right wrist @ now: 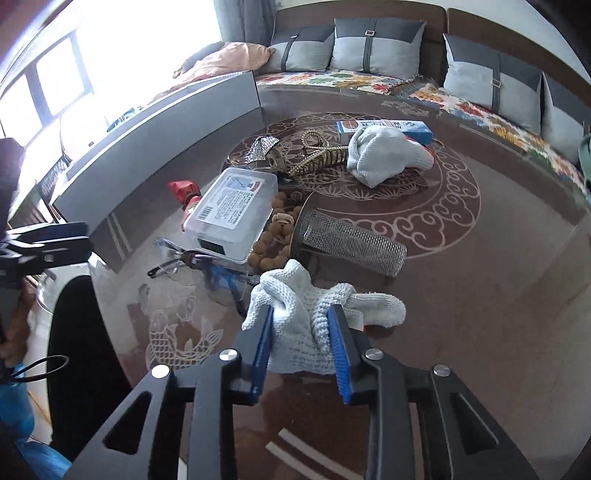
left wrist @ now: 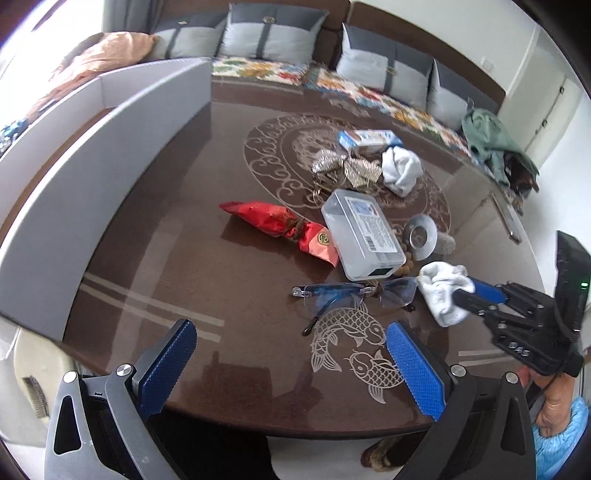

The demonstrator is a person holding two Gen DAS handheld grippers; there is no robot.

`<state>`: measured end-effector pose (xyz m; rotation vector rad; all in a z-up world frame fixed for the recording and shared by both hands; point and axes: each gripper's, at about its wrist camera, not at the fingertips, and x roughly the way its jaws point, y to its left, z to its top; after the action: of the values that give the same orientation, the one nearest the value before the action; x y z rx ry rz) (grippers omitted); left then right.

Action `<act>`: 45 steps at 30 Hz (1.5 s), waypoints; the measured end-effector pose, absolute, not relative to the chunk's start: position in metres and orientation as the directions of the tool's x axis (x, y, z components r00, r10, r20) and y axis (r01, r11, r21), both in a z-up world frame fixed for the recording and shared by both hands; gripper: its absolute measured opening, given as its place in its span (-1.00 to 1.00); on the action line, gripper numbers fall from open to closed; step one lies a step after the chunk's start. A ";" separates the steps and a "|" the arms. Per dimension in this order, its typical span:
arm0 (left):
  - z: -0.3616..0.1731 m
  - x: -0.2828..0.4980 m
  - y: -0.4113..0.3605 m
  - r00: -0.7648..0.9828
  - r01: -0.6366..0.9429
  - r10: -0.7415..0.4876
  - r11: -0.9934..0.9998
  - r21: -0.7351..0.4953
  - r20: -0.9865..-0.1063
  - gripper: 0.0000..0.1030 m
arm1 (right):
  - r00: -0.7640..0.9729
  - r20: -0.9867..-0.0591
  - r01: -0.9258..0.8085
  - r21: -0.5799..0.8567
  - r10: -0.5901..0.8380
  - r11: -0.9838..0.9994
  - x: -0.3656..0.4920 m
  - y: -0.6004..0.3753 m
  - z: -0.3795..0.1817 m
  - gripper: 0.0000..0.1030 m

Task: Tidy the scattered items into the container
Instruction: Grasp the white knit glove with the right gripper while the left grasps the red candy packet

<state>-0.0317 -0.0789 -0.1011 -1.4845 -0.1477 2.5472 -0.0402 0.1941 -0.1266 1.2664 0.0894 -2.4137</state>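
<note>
My right gripper (right wrist: 301,314) is shut on a white knitted glove (right wrist: 306,332), bunched between its blue pads at the table's near side; it also shows in the left wrist view (left wrist: 443,291). My left gripper (left wrist: 291,332) is open and empty above the table's front edge. The grey container (left wrist: 110,166) stands along the left; in the right wrist view (right wrist: 155,136) it is at far left. Scattered items: glasses (left wrist: 354,295), clear plastic box (left wrist: 360,232), red packet (left wrist: 280,229), mesh strainer (right wrist: 343,243), wooden beads (right wrist: 273,251), second glove (right wrist: 380,155).
A blue-white carton (left wrist: 369,138) and glittery hair clips (left wrist: 347,168) lie at the table's middle. A sofa with grey cushions (left wrist: 273,33) runs behind the table. A green cloth (left wrist: 495,144) lies at the far right.
</note>
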 end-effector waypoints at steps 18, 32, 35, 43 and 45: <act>-0.115 -0.126 -0.054 -0.503 -0.555 0.131 -0.807 0.203 -0.854 1.00 | -0.524 -0.766 0.350 0.205 -0.372 -0.914 -0.021 0.209 -0.122 -0.25; -0.139 -0.154 -0.056 -0.231 -0.858 0.194 -0.503 0.106 -0.953 0.49 | -0.536 -0.745 0.320 0.257 -0.397 -0.912 -0.008 0.221 -0.101 -0.18; -0.138 -0.154 -0.057 -0.234 -0.856 0.208 -0.508 0.100 -0.950 0.16 | -0.533 -0.753 0.324 0.240 -0.386 -0.915 -0.008 0.219 -0.096 -0.18; -0.132 -0.148 -0.065 -0.231 -0.790 0.236 -0.612 0.040 -0.944 -0.20 | -0.497 -0.786 0.304 0.238 -0.367 -0.922 -0.007 0.223 -0.104 -0.18; -0.131 -0.142 -0.070 -0.221 -0.758 0.271 -0.652 -0.010 -0.937 -0.30 | -0.487 -0.794 0.310 0.234 -0.365 -0.922 -0.005 0.224 -0.107 -0.18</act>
<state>-0.1418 -0.0700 -0.1307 -1.3497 0.6077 1.9359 -0.0052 0.2243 -0.1071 1.3091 -0.0825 -2.4146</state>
